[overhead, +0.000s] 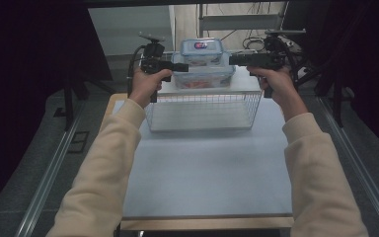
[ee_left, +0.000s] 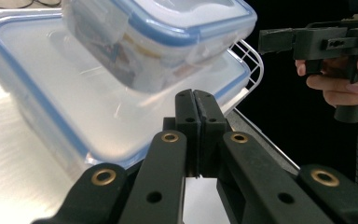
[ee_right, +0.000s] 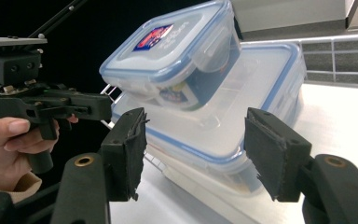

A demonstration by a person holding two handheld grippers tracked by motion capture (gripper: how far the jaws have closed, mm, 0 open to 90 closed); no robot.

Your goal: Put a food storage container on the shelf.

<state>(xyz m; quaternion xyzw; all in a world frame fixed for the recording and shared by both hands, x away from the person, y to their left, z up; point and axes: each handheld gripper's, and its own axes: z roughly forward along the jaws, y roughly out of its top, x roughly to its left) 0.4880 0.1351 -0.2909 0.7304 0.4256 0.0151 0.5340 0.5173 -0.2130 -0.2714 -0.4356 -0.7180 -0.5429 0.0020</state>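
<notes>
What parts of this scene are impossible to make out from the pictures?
- Contents of the large clear plastic box with blue-rimmed lid: blurred behind cloudy walls in both gripper views.
- Label on the small clear blue-rimmed box: too small to read in the high view.
- White wire basket: its far side is hidden behind its flat top.

Pale blue-grey flat worktop (overhead: 207,168), white wire-mesh metal rack (overhead: 202,111) on its far end, tangled black cables (overhead: 254,43) behind.

A small clear food container (overhead: 201,51) with a blue-rimmed snap lid and a red-and-blue label sits tilted on a larger clear container (overhead: 203,74), also lidded and blue-rimmed, holding reddish contents. The stack rests atop the white wire basket (overhead: 202,111), at twelve o'clock on the worktop.
</notes>
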